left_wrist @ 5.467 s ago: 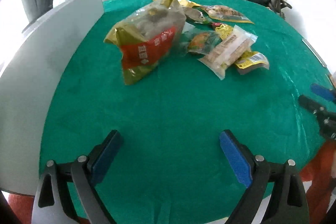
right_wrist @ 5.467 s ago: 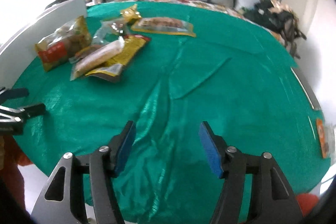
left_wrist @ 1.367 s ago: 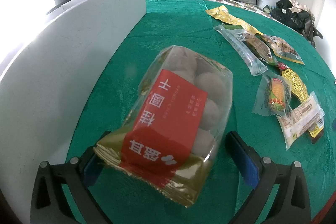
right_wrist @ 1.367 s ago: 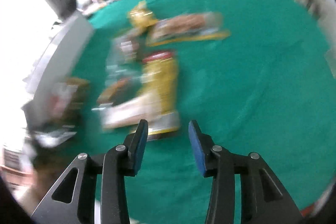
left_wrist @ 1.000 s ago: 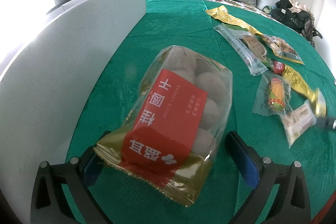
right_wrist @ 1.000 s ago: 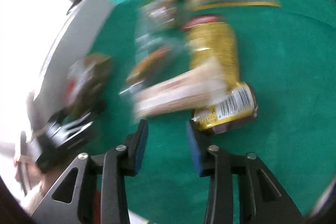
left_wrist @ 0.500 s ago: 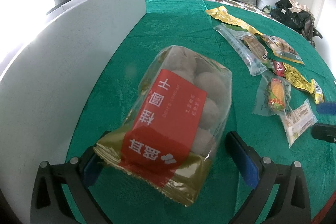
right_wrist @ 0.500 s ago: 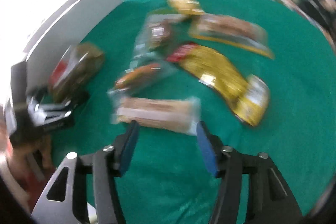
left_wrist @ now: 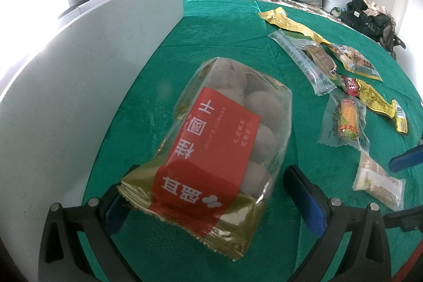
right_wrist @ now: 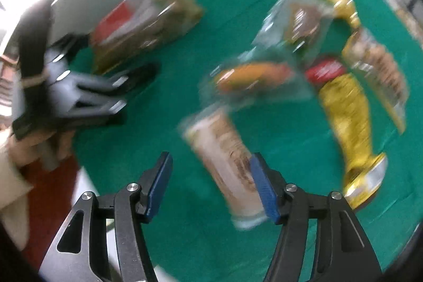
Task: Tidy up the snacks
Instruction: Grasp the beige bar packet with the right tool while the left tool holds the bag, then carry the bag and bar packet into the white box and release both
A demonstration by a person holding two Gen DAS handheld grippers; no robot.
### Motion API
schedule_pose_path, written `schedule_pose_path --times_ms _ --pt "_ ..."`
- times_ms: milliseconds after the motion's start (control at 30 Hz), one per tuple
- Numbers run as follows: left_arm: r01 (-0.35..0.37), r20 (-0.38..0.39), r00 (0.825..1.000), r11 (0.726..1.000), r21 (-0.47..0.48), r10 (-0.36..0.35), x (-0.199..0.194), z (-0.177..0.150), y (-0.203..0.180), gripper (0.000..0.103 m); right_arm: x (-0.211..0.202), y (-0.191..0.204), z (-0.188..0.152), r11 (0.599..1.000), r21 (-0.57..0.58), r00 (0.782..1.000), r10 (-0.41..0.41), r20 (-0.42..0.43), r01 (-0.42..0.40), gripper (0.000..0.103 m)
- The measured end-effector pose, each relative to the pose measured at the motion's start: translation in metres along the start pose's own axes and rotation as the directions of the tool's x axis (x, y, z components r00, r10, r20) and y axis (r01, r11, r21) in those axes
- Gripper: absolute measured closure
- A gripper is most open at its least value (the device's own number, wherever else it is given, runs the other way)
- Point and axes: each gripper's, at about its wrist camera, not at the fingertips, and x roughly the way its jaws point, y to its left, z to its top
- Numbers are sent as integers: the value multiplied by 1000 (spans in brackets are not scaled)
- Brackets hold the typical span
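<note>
A big clear bag with a red label (left_wrist: 219, 149) lies on the green cloth between the fingers of my left gripper (left_wrist: 211, 168), which is open; its right pad (left_wrist: 304, 197) stands clear of the bag. In the blurred right wrist view this bag (right_wrist: 142, 20) lies by the white board, with my left gripper (right_wrist: 137, 94) at its near end. My right gripper (right_wrist: 211, 157) is open and points down over a beige cracker packet (right_wrist: 227, 155); its pads do not press on it. In the left wrist view that gripper (left_wrist: 388, 192) straddles the packet (left_wrist: 378, 184).
A white board (left_wrist: 79, 70) stands along the table's left side. A corn packet (left_wrist: 346, 120), a yellow packet (left_wrist: 375, 99), a long clear packet (left_wrist: 301, 60) and a nut packet (left_wrist: 351, 60) lie in a row on the right. Sofa cushions are behind. A person's hand (right_wrist: 39, 144) holds the left gripper.
My right gripper has rolled and moved across to above the beige packet, and its jaws stand wider than a second ago. The packet has shifted. The left gripper and bag have not moved.
</note>
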Motion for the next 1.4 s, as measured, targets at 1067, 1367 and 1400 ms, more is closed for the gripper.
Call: schedule_pose_path --times_ms 1067,1367,1400 --pt "106 -182 980 982 156 -76 -10 44 4 1 -58 -40 -150 925 362 983 -158 88 116 43" --pt "82 -264 964 966 243 -16 14 45 -23 39 -55 -35 -147 932 327 988 -156 -18 153 53" --pt "86 -261 965 968 234 -23 11 43 -22 42 -52 -32 -147 931 328 987 -160 -31 162 73"
